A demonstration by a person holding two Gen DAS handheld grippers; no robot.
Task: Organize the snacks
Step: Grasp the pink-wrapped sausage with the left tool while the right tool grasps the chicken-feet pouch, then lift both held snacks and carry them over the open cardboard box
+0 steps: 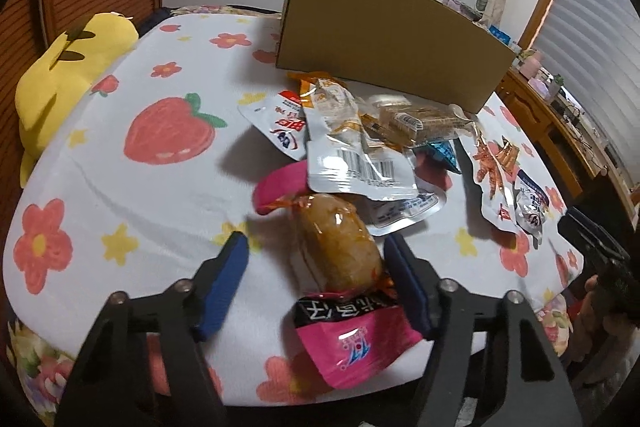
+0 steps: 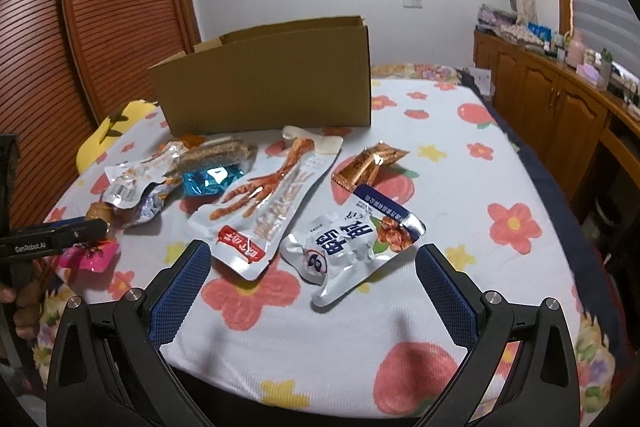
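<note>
The snack nearest the left tongs (image 1: 316, 263) is a plump brown piece in a clear crinkly wrapper (image 1: 338, 247), lying on the bed between the two blue ribbed pads. The right pad seems to touch the wrapper and the left pad stands clear, though blur makes contact hard to judge, so the tongs are half open and not clamped. A glossy pink packet (image 1: 352, 339) lies just at 6 o'clock of it, under the tongs. At 12 o'clock sits a loose heap of foil pouches, topped by a silver pouch with a barcode (image 1: 352, 151).

The right tongs (image 2: 312, 275) are wide open with nothing held, over a crumpled white-and-blue pouch (image 2: 352, 247). At 10 o'clock of that lies a long flat chicken-feet pouch (image 2: 268, 203), and at 12 o'clock a small orange foil sachet (image 2: 368, 163).

Behind the snacks stands an open brown cardboard box (image 2: 272, 91). Everything rests on a bedspread (image 2: 460, 211) of soft white cloth printed with strawberries and flowers. A yellow plush toy (image 1: 64, 67) lies at 10 o'clock, by slatted wooden doors (image 2: 100, 27); wooden cabinets (image 2: 552, 99) run along at 2 o'clock.
</note>
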